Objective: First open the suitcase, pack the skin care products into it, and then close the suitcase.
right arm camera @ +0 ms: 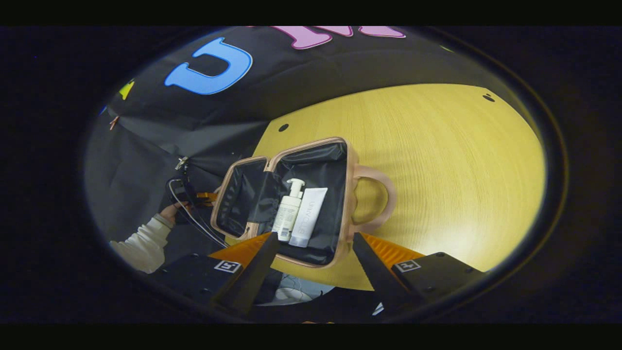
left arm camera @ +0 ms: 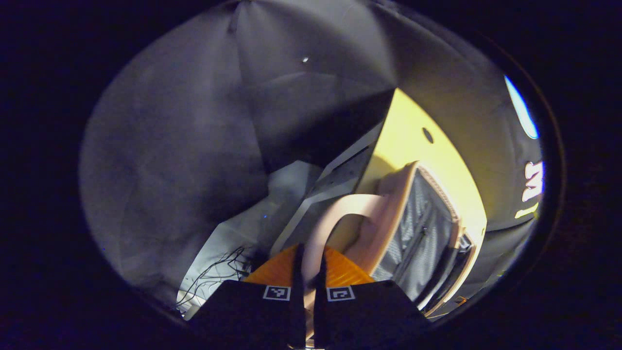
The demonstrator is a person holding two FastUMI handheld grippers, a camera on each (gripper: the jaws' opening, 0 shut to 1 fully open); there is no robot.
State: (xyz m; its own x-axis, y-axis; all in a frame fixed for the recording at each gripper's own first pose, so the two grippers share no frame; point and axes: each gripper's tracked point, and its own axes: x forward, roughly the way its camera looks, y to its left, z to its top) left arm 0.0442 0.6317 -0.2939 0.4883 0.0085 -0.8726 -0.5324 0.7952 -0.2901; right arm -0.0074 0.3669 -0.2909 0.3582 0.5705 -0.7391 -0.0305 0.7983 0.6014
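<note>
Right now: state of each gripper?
Left gripper: closed on the suitcase handle.
Right gripper: open, holding nothing, above the open suitcase.

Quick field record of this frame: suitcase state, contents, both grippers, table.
suitcase: open, lying on the table, dark lining showing
contents: pump bottle and tube side by side in the handle-side half
handle: pink loop, pointing away from the lid
left gripper: fingers nearly together around the suitcase handle
right gripper: open, above the case, holding nothing
table: yellow wood
</note>
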